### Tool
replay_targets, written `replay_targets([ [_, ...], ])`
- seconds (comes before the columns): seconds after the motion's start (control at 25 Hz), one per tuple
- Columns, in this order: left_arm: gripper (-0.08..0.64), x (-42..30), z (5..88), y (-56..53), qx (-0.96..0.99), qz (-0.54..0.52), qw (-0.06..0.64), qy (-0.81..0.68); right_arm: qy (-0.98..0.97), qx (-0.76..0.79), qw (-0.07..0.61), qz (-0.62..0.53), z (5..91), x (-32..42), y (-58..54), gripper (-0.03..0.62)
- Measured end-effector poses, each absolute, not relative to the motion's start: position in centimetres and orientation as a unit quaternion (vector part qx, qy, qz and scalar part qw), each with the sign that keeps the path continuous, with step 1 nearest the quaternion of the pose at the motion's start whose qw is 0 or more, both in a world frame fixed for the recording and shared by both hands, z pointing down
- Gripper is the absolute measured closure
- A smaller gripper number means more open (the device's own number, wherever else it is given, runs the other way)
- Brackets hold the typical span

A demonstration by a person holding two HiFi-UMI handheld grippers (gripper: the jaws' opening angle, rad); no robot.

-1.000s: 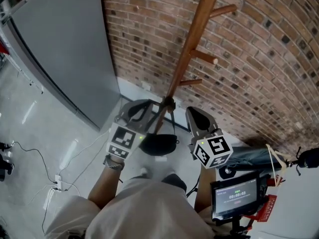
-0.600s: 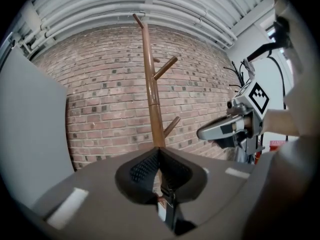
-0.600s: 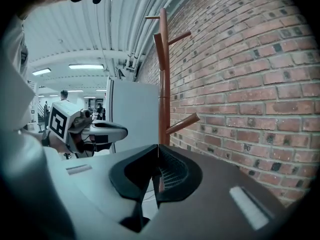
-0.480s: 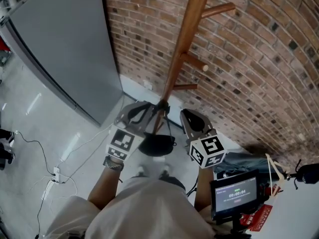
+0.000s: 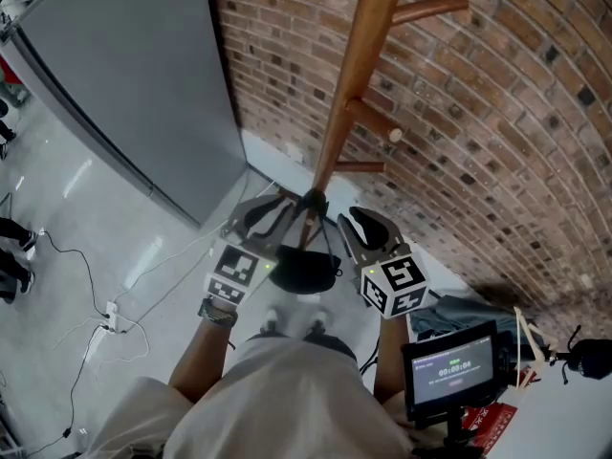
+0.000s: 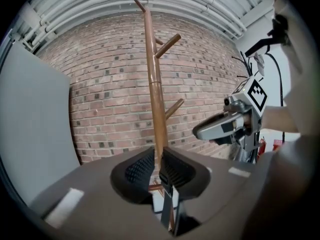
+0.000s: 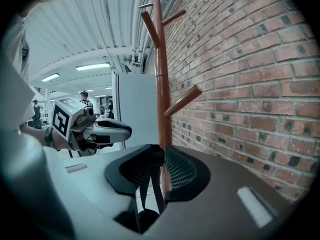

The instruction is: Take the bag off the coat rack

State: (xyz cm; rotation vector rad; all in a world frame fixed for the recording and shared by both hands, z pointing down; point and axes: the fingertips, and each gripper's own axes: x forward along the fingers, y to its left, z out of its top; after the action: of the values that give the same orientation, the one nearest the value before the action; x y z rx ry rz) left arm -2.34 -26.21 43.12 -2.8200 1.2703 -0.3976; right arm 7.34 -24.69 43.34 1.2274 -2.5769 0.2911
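A wooden coat rack (image 5: 359,75) stands against the brick wall. A small black bag (image 5: 304,270) hangs by its strap (image 5: 314,202) between my two grippers, low by the pole. My left gripper (image 5: 283,202) has just been opening. In the left gripper view its pads stand apart, and the strap (image 6: 167,204) lies against the right pad and hangs down. My right gripper (image 5: 346,223) has also just been opening. In the right gripper view the strap (image 7: 150,189) is draped over the left jaw's tip, with a gap between the pads.
A tall grey panel (image 5: 124,84) stands left of the rack. Cables (image 5: 105,323) trail over the floor at the left. A stand with a small screen (image 5: 449,371) is at the lower right, and a dark bundle (image 5: 469,309) lies on the floor behind it.
Both grippers and the bag have sunk a little along the pole. The right gripper has drawn closer to the bag.
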Motion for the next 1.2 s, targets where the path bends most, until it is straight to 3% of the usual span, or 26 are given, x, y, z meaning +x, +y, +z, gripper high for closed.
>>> replay_targets([
  [0.8,0.439,-1.4,52.4,-26.2,-0.906,-0.22,-0.066,0.357,-0.887,0.391,0.176,0.17,51.5,5.3,-24.5,0.449],
  [1.2,0.43,-0.1,56.9,-26.7,-0.898,-0.275,-0.056,0.338,-0.877,0.391,0.227,0.161,54.7,4.7,-25.5,0.446],
])
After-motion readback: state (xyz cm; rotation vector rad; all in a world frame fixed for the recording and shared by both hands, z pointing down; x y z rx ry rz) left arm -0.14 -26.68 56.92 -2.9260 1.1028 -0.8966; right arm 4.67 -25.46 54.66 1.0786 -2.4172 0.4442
